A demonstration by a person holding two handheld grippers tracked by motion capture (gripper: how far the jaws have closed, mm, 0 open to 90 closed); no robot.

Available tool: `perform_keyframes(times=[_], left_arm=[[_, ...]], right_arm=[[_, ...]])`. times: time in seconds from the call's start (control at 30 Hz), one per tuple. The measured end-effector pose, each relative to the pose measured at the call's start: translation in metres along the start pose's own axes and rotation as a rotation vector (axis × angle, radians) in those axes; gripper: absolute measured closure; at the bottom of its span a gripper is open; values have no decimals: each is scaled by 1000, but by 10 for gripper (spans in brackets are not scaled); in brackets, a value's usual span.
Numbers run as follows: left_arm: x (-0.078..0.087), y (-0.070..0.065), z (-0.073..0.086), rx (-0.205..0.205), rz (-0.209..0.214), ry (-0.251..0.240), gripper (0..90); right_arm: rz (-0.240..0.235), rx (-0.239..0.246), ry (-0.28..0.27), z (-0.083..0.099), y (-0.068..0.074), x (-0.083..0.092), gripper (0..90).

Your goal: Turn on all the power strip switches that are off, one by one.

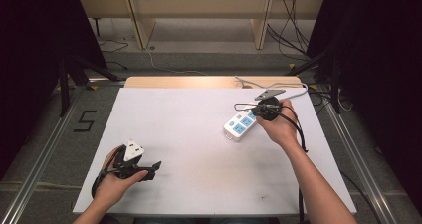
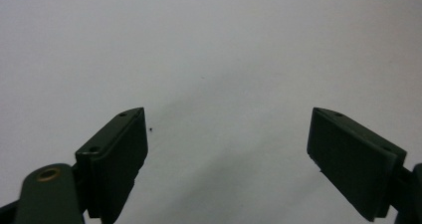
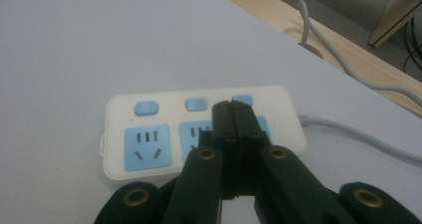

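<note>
Just beyond my right gripper [image 3: 234,109], the white power strip [image 3: 199,129] lies flat on the white table [image 3: 99,40], with its three blue switch buttons on the far side and its blue socket faces nearer to me. My right jaws are pressed together with nothing between them, and their joined tips sit over the strip at the middle of the row of sockets, close below the middle button [image 3: 196,104]. From the right gripper view I cannot tell whether the tips actually touch the plastic or hang a little above it. In the high view the same gripper [image 1: 260,112] covers the far end of the strip [image 1: 240,124], and the strip's grey cable [image 3: 358,139] runs off behind it toward the table's wooden edge.

My left gripper [image 2: 226,134] has its jaws spread wide, with bare table between and ahead of them. The high view shows it [image 1: 152,168] resting near the front left of the table, well apart from the strip.

By my reading, the work in hand is poking at the strip with the closed right tips, most likely a switch or a socket face. The approach looks done: the tips are lined up over the strip. What is left, as far as I can judge, is the press itself, or confirming it, since no button looks clearly different from its neighbours. No plug sits in any socket I can see.
</note>
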State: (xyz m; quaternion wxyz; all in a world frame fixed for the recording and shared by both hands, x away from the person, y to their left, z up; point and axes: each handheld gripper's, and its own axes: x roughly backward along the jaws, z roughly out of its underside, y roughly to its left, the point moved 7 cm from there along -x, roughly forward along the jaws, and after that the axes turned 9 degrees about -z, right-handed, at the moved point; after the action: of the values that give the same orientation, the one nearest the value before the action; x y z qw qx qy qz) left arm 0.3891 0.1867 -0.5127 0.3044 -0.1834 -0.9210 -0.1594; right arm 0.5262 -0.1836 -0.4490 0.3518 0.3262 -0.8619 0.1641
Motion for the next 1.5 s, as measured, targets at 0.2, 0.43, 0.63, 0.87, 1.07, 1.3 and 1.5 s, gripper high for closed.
perform_keyframes(times=[0.2,0.43,0.63,0.87,1.07,1.3,1.5], left_arm=[[-1,-1,0,-4,3,0,161],[0,-1,0,-2,1,-2,160],[0,-1,-1,-2,0,-3,160],[0,-1,-1,-3,1,-2,159],[0,-1,-1,-4,1,-3,160],[0,-1,-1,-7,3,-2,160],[0,-1,-1,-7,3,-3,160]], right_arm=[[3,1,8,-4,-2,-3,900],[4,8,20,-7,-4,-9,900],[11,10,31,-7,-7,-16,900],[21,0,34,-9,-13,-21,900],[18,-11,45,-11,-15,-26,900],[20,-12,61,-12,-18,-32,900],[22,-12,68,-15,-20,-34,900]])
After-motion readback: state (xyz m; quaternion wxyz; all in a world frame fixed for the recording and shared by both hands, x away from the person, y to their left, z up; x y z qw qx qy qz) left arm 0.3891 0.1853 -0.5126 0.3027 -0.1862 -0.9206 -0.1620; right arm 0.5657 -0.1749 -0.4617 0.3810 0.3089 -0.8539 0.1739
